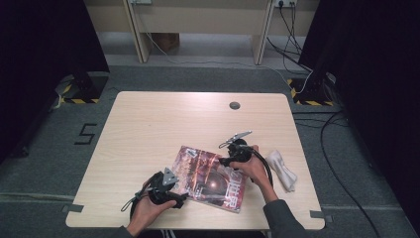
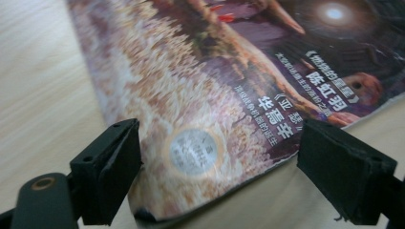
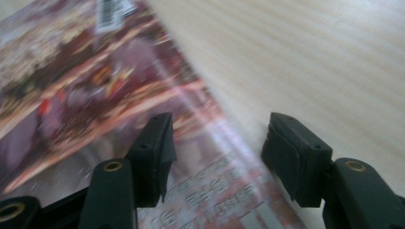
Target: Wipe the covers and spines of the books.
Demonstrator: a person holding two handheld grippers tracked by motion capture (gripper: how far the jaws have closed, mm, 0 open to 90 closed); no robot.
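Magazine (image 1: 210, 179) lies flat, cover up, at the near middle of the table (image 1: 148, 129), skewed to the table's edges. My left gripper (image 1: 181, 198) is low at its near left corner; jaws wide apart, the corner between them in the left gripper view, pads not pressing. My right gripper (image 1: 224, 161) is at the magazine's far right edge; jaws partly open, straddling that edge, gripping nothing. White cloth (image 1: 281, 170) lies right of my right hand.

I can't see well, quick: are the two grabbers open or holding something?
Left gripper: open, jaws straddling a corner of the magazine, not pinching it.
Right gripper: open, over the magazine's edge, holding nothing.
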